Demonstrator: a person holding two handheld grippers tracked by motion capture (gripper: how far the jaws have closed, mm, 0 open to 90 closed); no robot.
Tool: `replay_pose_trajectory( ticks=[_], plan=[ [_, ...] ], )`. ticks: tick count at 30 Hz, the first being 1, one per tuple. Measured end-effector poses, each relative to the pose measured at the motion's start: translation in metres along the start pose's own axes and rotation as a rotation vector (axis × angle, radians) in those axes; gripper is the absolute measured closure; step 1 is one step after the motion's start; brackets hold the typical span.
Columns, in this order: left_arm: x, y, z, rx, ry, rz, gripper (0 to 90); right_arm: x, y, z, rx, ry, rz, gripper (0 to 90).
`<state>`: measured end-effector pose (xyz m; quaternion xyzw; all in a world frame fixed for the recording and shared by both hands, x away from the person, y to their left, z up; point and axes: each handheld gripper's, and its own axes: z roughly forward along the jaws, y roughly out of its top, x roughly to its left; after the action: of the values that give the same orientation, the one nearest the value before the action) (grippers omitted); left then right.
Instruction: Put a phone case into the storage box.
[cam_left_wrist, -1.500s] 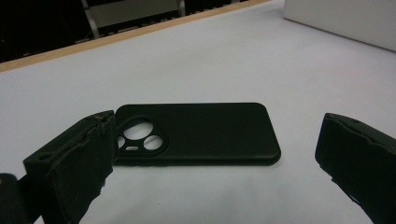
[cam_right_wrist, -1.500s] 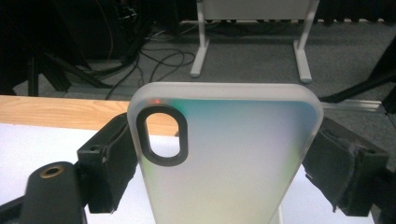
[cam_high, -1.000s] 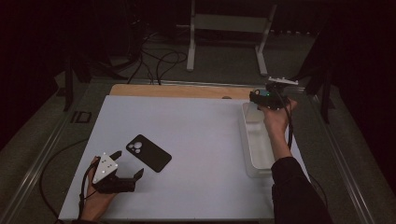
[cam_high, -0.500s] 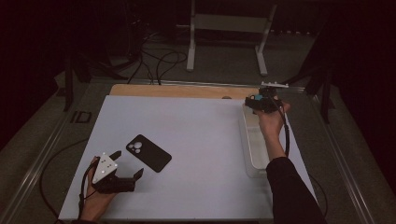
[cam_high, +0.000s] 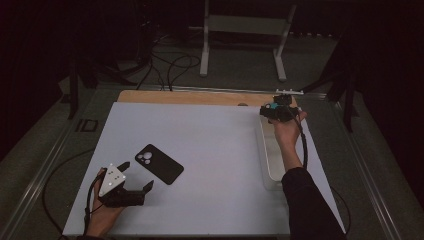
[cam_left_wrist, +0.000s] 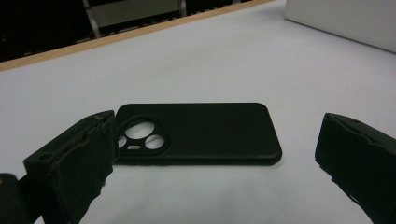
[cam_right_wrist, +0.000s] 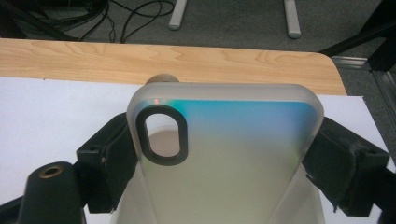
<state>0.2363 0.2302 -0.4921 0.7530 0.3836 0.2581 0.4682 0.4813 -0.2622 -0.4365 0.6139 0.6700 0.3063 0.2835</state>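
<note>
A black phone case (cam_high: 159, 163) lies flat on the white table top (cam_high: 210, 150), camera cut-out toward the left. My left gripper (cam_high: 136, 176) rests on the table just short of it, jaws open. In the left gripper view the black case (cam_left_wrist: 205, 133) lies beyond the two spread jaws, untouched. At the far right, my right gripper (cam_high: 272, 111) hovers over the far end of a white tray (cam_high: 270, 165). It is shut on a translucent frosted phone case (cam_right_wrist: 233, 149) with a teal sheen and a black-rimmed oval cut-out, gripped by its two long sides.
A strip of bare wooden table edge (cam_high: 190, 96) runs along the far side. Beyond it, a metal stand (cam_high: 240, 45) and cables (cam_high: 170, 65) sit on the floor. The white tray's wall (cam_left_wrist: 345, 18) stands to the right of the black case.
My right hand has sunk a little and shifted left with the translucent case, now lower over the tray's far end. The left gripper and the black case have stayed put.
</note>
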Motion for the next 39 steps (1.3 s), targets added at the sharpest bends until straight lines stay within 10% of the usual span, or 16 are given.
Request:
replay_pose_trajectory(
  ticks=[39],
  plan=[
    [0.001,0.0,-0.001,-0.002,0.005,-0.008,0.2,-0.01,0.008,-0.022,-0.048,0.031,-0.001,8.7]
  ],
)
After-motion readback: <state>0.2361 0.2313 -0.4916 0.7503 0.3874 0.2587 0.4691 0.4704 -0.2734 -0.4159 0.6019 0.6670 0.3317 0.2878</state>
